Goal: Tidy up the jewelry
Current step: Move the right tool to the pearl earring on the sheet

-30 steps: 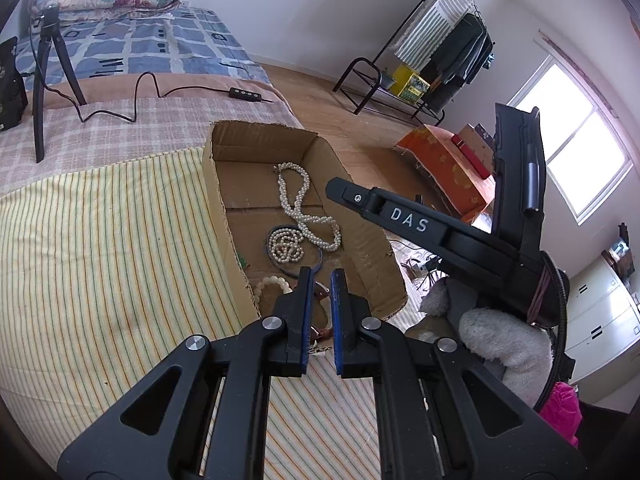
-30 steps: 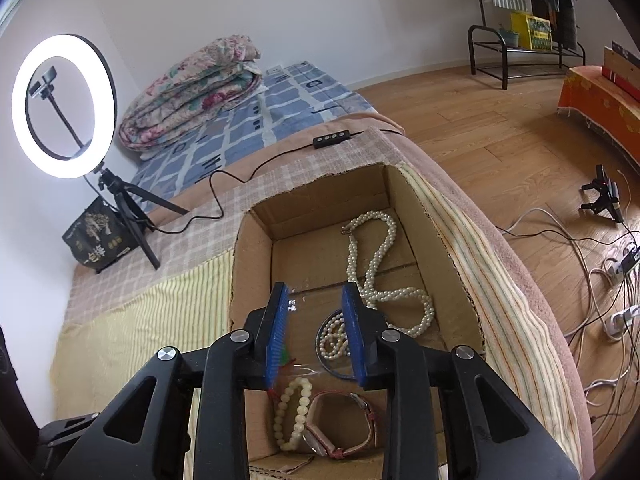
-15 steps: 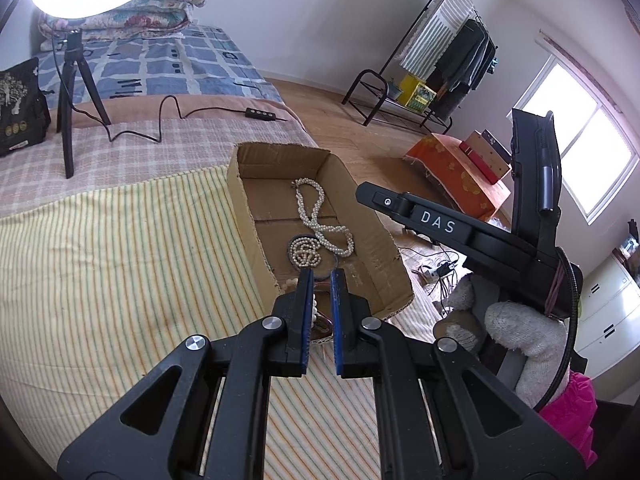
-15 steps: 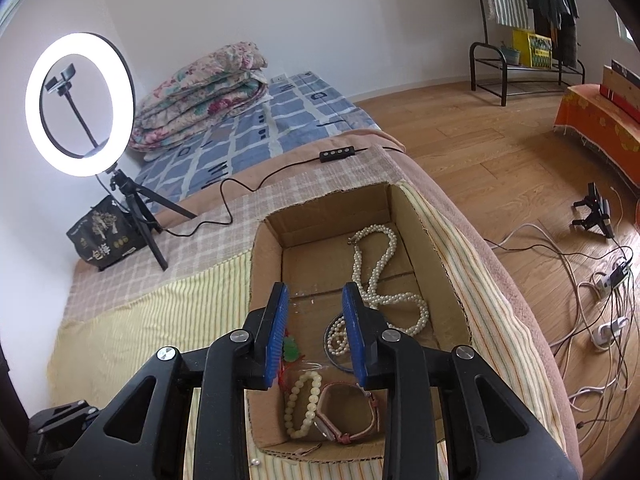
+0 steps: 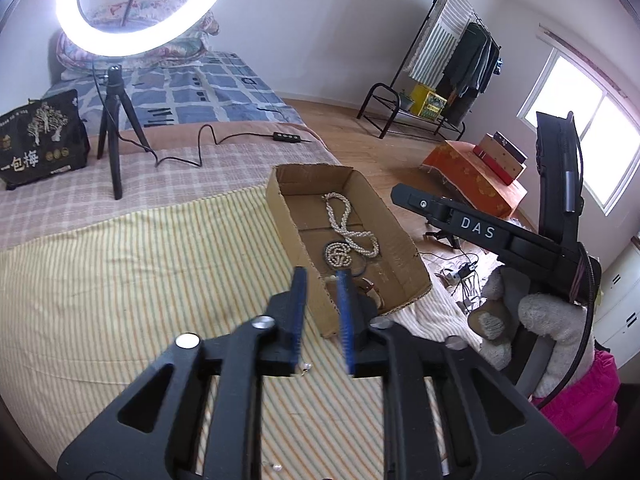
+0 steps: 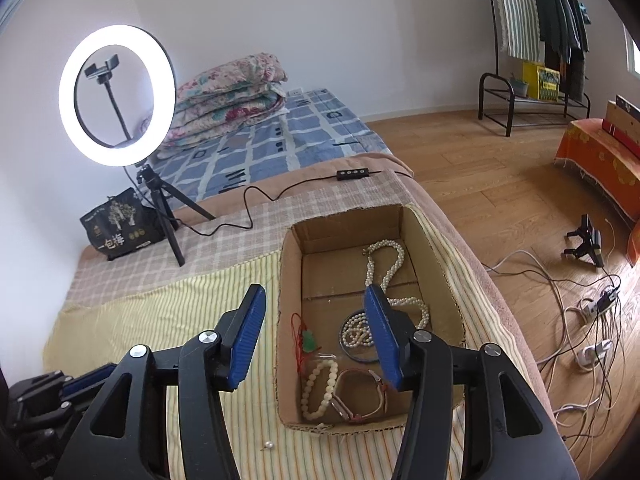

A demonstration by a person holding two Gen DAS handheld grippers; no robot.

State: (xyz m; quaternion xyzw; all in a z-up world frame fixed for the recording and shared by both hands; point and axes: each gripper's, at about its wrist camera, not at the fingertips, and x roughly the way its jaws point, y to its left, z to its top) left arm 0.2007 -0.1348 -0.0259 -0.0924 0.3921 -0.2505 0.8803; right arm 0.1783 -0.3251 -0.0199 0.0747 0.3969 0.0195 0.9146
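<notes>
A cardboard box [image 6: 288,272] lies on the striped bedcover and holds a long pearl necklace [image 6: 390,264], a coiled pearl strand [image 6: 356,332], a green pendant on red cord [image 6: 308,340], a bead bracelet [image 6: 318,388] and a pink-strapped watch [image 6: 368,396]. My right gripper [image 6: 314,300] hovers above the box's near left wall, its jaws opening wide with nothing between them. My left gripper [image 5: 321,280] hangs above the near end of the box [image 5: 404,236], its jaws opening a little and empty. A small pearl earring [image 6: 268,445] lies on the cover in front of the box.
A lit ring light on a tripod [image 6: 116,96] and a black bag [image 6: 120,232] stand behind the box. A cable with a remote [image 6: 352,174] runs across the bed. Folded quilts [image 6: 228,96] lie at the wall. Floor cables [image 6: 592,320] are right of the bed.
Both grippers have risen and drawn back from the box. The left jaws, shut before, now stand slightly apart. The right jaws have spread much wider.
</notes>
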